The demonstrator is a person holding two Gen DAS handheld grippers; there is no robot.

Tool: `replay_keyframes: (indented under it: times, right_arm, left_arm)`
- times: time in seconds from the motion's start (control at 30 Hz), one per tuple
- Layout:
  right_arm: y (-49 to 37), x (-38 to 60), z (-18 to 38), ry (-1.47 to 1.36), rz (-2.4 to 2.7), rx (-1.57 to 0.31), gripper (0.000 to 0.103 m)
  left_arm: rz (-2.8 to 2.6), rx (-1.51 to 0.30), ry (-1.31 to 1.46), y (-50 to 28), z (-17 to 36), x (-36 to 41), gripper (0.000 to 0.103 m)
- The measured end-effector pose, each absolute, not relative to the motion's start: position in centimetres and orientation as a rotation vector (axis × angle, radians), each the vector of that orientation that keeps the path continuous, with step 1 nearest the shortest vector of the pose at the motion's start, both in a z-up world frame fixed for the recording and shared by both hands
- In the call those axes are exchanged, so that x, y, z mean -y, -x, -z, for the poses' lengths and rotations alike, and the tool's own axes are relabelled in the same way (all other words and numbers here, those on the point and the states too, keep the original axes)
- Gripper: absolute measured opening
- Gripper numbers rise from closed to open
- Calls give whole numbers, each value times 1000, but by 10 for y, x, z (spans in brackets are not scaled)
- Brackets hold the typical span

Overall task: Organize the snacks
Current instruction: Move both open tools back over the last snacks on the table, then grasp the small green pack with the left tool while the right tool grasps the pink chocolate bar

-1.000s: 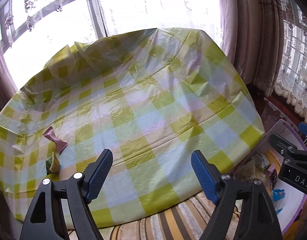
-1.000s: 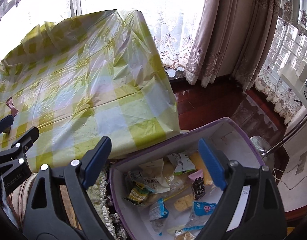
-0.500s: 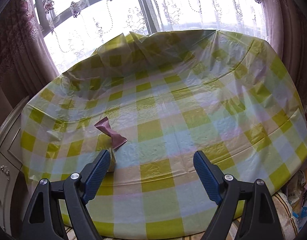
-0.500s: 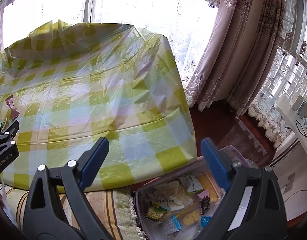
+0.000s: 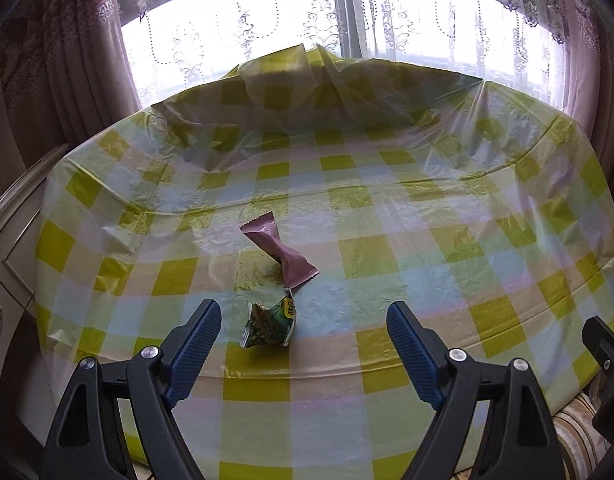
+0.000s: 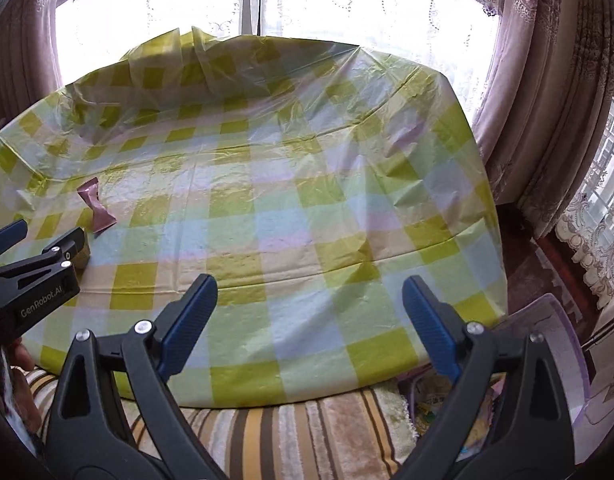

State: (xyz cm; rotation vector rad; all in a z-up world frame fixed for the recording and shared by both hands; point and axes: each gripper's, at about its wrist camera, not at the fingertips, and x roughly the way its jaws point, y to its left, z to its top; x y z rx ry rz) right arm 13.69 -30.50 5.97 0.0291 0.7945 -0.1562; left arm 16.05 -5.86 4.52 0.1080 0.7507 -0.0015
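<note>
Two snacks lie on the table's yellow-green checked cloth (image 5: 387,216). One is a twisted pink wrapper (image 5: 279,254), the other a small green packet (image 5: 271,322) just in front of it. My left gripper (image 5: 303,314) hovers open over the near part of the table, and the green packet lies between its fingers, nearer the left one, untouched. My right gripper (image 6: 309,292) is open and empty above the table's near edge, further right. In the right wrist view the pink wrapper (image 6: 95,210) lies beyond the left gripper (image 6: 51,234), whose finger hides most of the green packet (image 6: 84,258).
A purple-rimmed bin (image 6: 563,320) holding several snack packets stands on the floor beside the table's right end. A striped cushion (image 6: 307,432) runs along the near edge. Curtains (image 6: 547,100) and a bright window lie behind the table. A cabinet (image 5: 11,240) stands at the left.
Both grippers have swept left from the bin toward the table. The two snacks now sit centred ahead of the left gripper, and the bin has slid to the right view's lower right corner.
</note>
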Motion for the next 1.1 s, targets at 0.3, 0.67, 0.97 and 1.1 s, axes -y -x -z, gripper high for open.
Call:
replay_keyframes:
  times: [0.3,0.67,0.97,1.1]
  right_arm:
    - [-151,273,-48,-14,95,-818,96]
    - [-161,251,-41,10,28,-827,96]
    - [-171,239,-31,11,-12,-838,96]
    - [-176,241,-28,-7,-12,-847,96]
  left_arm:
    - [-32,-767,64,-171,-34,-13,86]
    - [107,-805,248,-175,-12,-52,67]
    - [212,-905,204,-199,7,-18,65]
    - [216,-944,182,-215,15,-7,65]
